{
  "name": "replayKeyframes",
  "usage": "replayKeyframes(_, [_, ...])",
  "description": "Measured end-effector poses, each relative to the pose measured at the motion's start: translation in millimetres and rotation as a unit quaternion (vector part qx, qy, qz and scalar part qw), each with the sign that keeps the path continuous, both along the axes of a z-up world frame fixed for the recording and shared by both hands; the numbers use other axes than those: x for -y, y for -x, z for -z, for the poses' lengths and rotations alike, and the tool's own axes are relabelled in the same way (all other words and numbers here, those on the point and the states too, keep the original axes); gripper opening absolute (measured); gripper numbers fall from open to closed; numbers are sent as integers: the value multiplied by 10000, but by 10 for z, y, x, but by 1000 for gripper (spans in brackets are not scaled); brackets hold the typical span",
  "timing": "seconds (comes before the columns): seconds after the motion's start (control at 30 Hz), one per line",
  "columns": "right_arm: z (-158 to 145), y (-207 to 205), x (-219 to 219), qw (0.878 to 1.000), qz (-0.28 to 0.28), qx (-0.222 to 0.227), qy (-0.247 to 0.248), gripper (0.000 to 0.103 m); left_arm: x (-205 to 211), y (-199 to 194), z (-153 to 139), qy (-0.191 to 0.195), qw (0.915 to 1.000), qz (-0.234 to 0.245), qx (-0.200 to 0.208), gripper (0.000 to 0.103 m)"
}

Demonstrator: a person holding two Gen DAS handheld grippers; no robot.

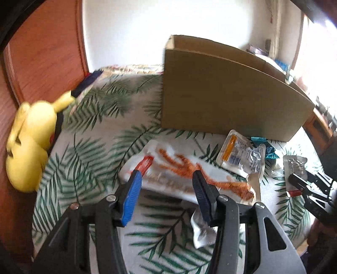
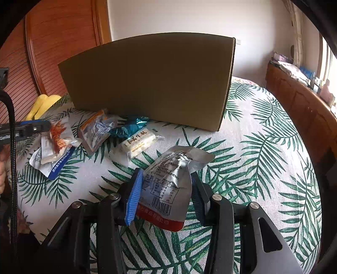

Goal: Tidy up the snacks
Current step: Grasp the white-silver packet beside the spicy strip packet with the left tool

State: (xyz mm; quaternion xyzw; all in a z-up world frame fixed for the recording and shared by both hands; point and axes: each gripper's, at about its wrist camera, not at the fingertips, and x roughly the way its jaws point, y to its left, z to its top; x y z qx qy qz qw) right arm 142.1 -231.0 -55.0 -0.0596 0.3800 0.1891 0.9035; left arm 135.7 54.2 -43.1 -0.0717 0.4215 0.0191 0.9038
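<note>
A bedroom in a private home: a bed spread with a white, green palm-leaf bedcover (image 2: 263,134) fills the lower part of both frames, backed at upper left by a reddish wooden headboard (image 2: 52,42). A yellow plush toy (image 1: 31,143) lies at the left edge against it. A plain white wall (image 2: 168,16) runs across the top, and a low wooden cabinet (image 2: 299,101) cluttered with household items stands at right by a bright window
</note>
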Motion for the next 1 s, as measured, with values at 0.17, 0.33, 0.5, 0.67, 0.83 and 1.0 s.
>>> replayKeyframes(0.17, [1,-1,-2,10000,-1,-2,2,44,-128,21,139,530,9982,-180,-192,51])
replayKeyframes(0.33, [3,-2,-1,10000,2,-1,0,44,-123,-149,147,846,9957,-275,-262,51])
replayKeyframes(0.5, [3,-2,-1,10000,0,0,3,44,-135,-304,167,1206,9910,-441,-366,51])
replayKeyframes(0.67, [5,-1,-1,10000,2,3,2,44,-112,-416,134,1402,9880,-567,-302,53])
replayKeyframes(0.83, [6,-1,-2,10000,2,0,-1,44,-8,-486,130,1005,9927,-587,-328,55])
replayKeyframes(1.0, [7,-2,-2,10000,5,1,0,44,150,-534,109,498,9972,-441,-328,56])
